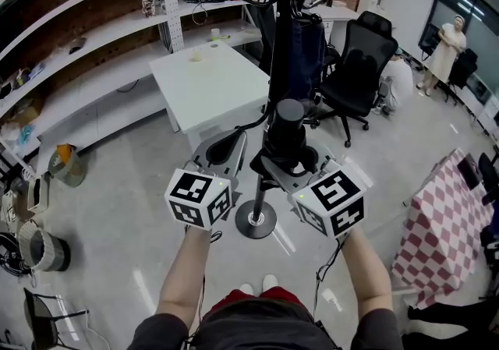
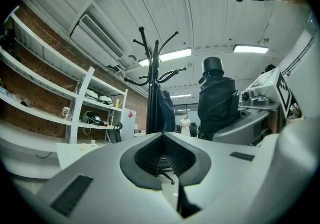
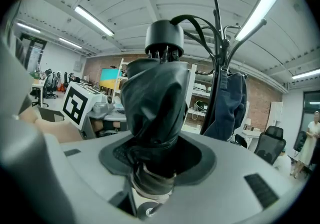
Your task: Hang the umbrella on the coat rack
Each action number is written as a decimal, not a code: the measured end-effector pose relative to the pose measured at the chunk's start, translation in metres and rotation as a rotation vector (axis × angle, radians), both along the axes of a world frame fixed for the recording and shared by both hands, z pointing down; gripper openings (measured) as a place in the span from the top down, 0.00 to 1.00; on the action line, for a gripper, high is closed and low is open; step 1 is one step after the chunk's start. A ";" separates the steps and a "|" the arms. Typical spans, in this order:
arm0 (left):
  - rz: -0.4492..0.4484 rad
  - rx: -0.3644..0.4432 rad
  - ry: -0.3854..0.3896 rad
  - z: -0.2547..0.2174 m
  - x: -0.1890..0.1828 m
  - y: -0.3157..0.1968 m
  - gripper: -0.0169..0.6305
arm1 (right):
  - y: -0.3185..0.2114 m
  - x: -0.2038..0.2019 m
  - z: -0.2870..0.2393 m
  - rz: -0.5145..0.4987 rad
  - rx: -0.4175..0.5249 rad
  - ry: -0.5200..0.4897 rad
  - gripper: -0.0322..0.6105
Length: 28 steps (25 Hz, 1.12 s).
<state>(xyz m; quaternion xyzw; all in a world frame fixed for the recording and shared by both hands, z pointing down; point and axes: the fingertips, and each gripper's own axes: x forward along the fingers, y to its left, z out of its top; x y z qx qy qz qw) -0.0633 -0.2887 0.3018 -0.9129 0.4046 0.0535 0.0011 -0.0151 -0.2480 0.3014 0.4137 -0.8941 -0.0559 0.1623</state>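
R gripper clamping umbrella, L gripper closed

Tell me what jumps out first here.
A folded black umbrella stands upright, clamped in the right hand-held gripper. Just beyond rises the black coat rack, a dark blue jacket hanging from it. The left hand-held gripper is shut and empty.

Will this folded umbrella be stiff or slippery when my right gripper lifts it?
Probably stiff: the umbrella stands upright from the right gripper without sagging. Its wrinkled fabric may shift in the grip. Held near one end, it looks top-heavy and could tilt.
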 end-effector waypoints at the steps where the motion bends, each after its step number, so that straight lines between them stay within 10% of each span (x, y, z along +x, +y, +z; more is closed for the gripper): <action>1: -0.001 0.007 -0.006 -0.004 0.001 -0.002 0.96 | -0.001 0.001 -0.005 -0.007 0.005 0.003 0.65; 28: -0.087 0.068 -0.008 -0.054 0.015 -0.051 0.96 | -0.053 0.013 -0.106 -0.158 0.164 0.046 0.65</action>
